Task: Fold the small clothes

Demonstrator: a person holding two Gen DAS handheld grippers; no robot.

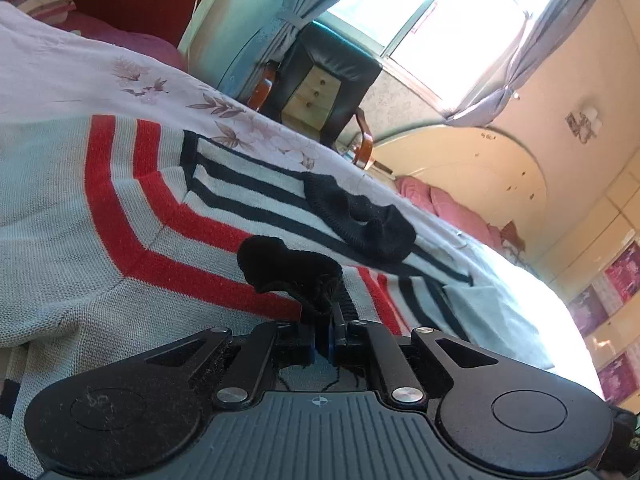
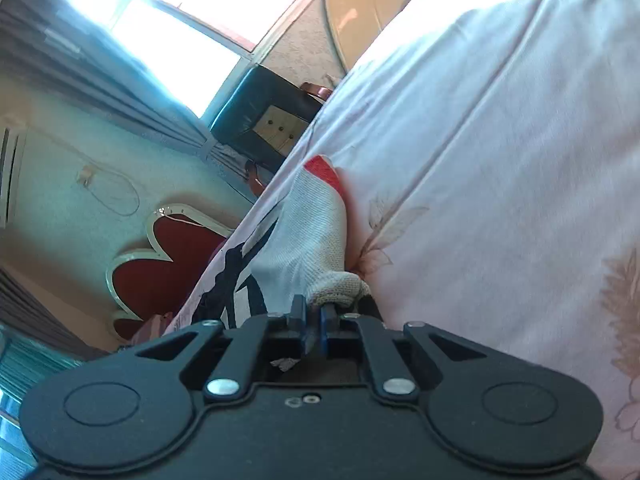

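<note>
A small knit sweater (image 1: 80, 208), light grey with red and navy stripes, lies spread on the bed. Its black ribbed collar (image 1: 360, 216) lies on the striped chest. My left gripper (image 1: 326, 320) is shut on a black ribbed edge of the sweater (image 1: 288, 268), bunched just in front of the fingers. In the right wrist view my right gripper (image 2: 316, 312) is shut on a light grey knit edge of the sweater (image 2: 304, 240), which runs away from the fingers to a red stripe (image 2: 324, 170). Navy stripes (image 2: 232, 276) show to its left.
The pale pink floral bedsheet (image 2: 500, 160) covers the bed. A red heart-shaped headboard (image 2: 160, 256) stands at one end. A dark armchair (image 1: 324, 80) with a small wooden drawer unit (image 1: 316, 94) stands under the bright window (image 1: 432, 16). A pink quilt (image 1: 452, 204) lies at the far end.
</note>
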